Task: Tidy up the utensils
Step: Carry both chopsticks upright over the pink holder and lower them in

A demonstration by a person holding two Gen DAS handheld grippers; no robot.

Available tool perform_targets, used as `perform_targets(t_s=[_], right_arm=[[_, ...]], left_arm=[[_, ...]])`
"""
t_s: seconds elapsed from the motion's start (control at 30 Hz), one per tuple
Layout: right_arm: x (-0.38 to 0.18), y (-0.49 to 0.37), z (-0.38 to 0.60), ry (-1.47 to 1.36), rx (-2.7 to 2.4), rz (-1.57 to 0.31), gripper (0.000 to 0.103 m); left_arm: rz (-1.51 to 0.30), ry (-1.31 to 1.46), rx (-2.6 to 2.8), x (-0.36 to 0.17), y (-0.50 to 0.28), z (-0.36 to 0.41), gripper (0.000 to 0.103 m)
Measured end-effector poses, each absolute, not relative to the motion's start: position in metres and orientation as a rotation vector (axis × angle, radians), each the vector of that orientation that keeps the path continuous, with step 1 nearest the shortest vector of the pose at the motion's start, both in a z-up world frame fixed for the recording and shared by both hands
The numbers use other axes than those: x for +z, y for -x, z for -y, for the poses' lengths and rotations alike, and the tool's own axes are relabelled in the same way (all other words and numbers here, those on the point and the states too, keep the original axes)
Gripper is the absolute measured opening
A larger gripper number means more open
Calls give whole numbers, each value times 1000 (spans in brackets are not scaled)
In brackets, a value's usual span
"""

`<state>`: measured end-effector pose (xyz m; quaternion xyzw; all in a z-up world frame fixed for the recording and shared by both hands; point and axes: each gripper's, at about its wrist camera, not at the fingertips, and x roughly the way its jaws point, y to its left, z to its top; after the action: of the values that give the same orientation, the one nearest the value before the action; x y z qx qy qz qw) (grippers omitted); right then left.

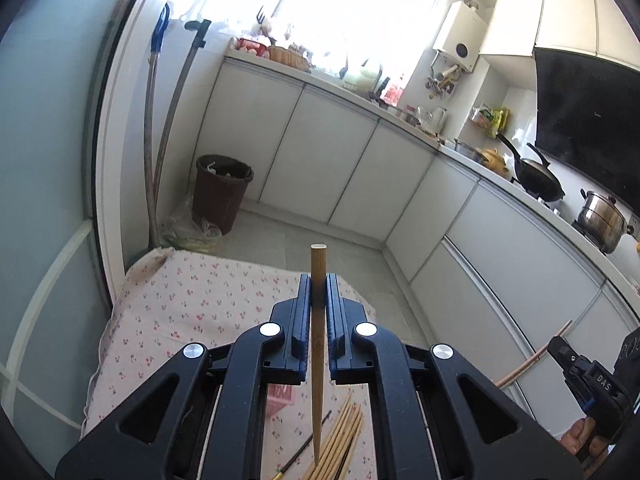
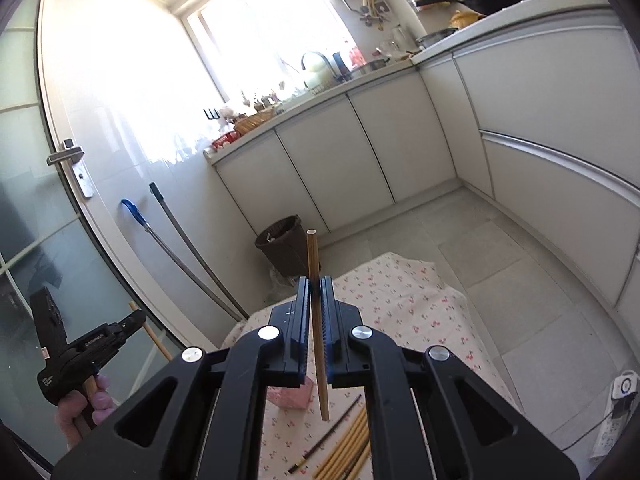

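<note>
Two chopsticks up, one per gripper. Left gripper (image 1: 319,300) clenched on a bamboo chopstick (image 1: 318,320), held roughly upright, blunt end above the jaws, thin tip hanging over the loose bundle of chopsticks (image 1: 340,444) on the floral cloth (image 1: 192,300). Right gripper (image 2: 316,300) likewise clamped on a second chopstick (image 2: 318,328), slightly tilted in the jaws, lower tip above the same bundle and a dark chopstick (image 2: 332,434) beside it. No holder or tray visible in either view, so destination unknown.

Risks from here:
- Narrow contact on a smooth round stick; likely to pivot or slide through the pads under a quick swing or wrist roll. Right one already off-axis, so more suspect.
- Long overhang above and below each grip; easy to clip the other gripper, the table edge or the cabinets (image 1: 460,240) when bringing the two together.
- Dropped stick probably rolls off the cloth onto the tiled floor (image 2: 480,248), out of easy reach.
- Low tip dragging through the bundle could scatter it.
- Mismatched ends if paired without checking orientation.
</note>
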<state>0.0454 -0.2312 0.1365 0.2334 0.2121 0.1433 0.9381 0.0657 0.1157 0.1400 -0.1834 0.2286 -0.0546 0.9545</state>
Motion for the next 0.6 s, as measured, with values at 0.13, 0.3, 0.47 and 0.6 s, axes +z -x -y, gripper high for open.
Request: perform_targets(t_s=[0.13,0.3,0.47,0.6], right_arm=[[152,-65,212,-486,344,-399,6],[150,-96,186,-493,391,-411,6],[135,-120,159,-483,410,-425,6],[121,-131,141,-454,410,-442,6]], left_arm=[[-415,366,-43,150,-85,-118,6],[-408,359,-2,140,-108,-119,6],[-421,351,31,115,-128,-124,7],[-420,361,14,90,-139,-130,8]])
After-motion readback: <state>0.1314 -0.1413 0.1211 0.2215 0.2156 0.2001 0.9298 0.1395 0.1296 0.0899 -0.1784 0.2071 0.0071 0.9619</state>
